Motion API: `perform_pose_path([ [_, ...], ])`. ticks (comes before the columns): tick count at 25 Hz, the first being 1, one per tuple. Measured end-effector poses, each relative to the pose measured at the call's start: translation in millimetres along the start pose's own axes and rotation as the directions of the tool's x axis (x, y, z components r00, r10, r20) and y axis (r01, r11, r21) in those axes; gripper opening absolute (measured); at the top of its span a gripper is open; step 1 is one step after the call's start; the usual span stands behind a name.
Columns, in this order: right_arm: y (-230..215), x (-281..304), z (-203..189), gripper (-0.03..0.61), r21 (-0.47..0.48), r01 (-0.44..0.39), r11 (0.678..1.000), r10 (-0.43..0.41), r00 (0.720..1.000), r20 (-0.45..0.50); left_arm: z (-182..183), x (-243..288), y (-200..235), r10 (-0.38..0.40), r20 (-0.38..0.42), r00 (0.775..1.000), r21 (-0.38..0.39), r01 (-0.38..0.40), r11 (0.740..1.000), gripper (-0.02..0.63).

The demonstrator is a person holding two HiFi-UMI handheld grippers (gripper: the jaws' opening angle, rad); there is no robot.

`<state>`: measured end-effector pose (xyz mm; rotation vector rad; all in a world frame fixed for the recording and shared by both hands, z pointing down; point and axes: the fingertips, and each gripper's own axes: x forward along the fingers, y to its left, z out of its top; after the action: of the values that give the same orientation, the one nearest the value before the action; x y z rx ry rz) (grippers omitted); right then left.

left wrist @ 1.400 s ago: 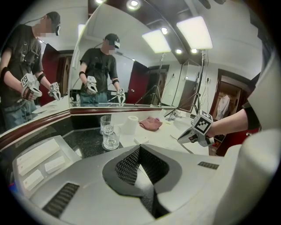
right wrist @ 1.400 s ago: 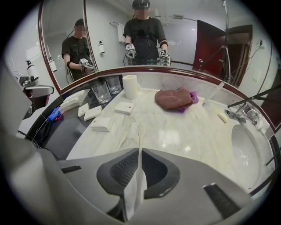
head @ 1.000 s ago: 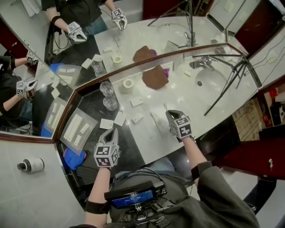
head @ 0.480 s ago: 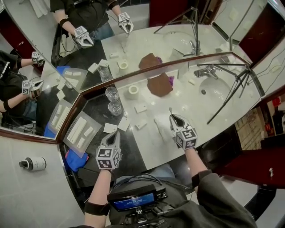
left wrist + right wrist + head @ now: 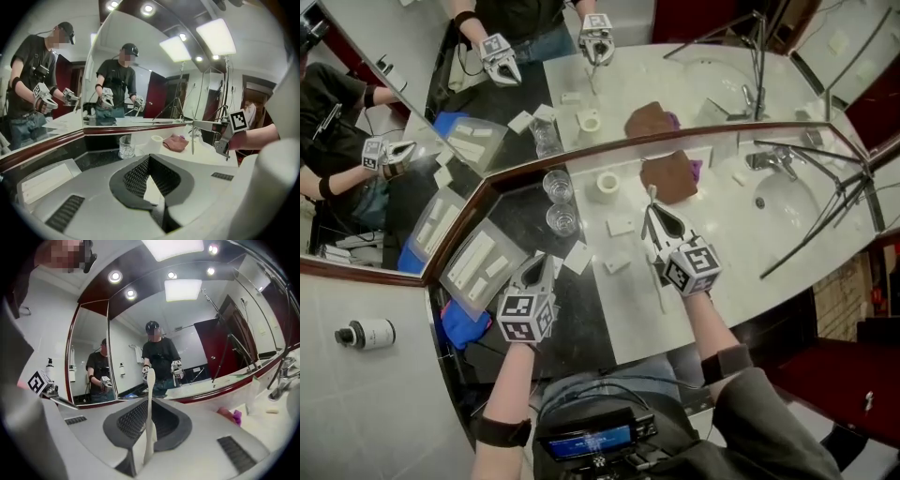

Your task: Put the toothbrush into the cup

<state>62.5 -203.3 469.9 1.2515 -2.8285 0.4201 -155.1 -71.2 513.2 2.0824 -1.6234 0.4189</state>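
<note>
A white toothbrush [image 5: 149,394] stands upright between the jaws of my right gripper [image 5: 150,423], which is shut on its handle. In the head view the right gripper [image 5: 656,217] hangs above the white counter, and the toothbrush [image 5: 652,194] sticks out past its tips. The clear glass cup [image 5: 562,220] stands to its left on the dark counter strip, near the mirror corner. My left gripper [image 5: 534,275] is shut and holds nothing, a little in front of the cup. The left gripper view shows the cup [image 5: 125,146] ahead and the toothbrush [image 5: 192,139] hanging from the right gripper.
A white tape roll [image 5: 607,183] and a brown cloth [image 5: 668,175] lie by the mirror. Small white packets [image 5: 621,225] are scattered mid-counter. A sink [image 5: 787,202] with a faucet [image 5: 773,159] and tripod legs [image 5: 825,216] is at the right. A tray [image 5: 483,262] and blue cloth [image 5: 461,328] are at the left.
My right gripper has risen off the counter with the toothbrush and swung toward the mirror. The left gripper has edged forward toward the cup.
</note>
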Motion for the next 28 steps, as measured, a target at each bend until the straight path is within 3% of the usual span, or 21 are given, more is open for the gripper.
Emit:
perform_pose_path([
  [5, 21.9, 64.4, 24.3, 0.046, 0.034, -0.091, 0.995, 0.089, 0.994, 0.064, 11.7, 18.5, 13.5, 0.033, 0.032, 0.999, -0.012, -0.032, 0.999, 0.0],
  [11, 40.3, 124.7, 26.2, 0.046, 0.092, -0.157, 0.983, 0.145, 0.981, 0.13, 7.9, 36.5, 27.9, 0.062, 0.054, 0.997, -0.017, -0.061, 0.998, 0.0],
  [28, 71.8, 222.4, -0.9, 0.046, 0.118, -0.203, 0.972, 0.181, 0.969, 0.17, -7.6, 58.6, 64.9, 0.097, 0.091, 0.991, -0.038, -0.094, 0.995, 0.0],
])
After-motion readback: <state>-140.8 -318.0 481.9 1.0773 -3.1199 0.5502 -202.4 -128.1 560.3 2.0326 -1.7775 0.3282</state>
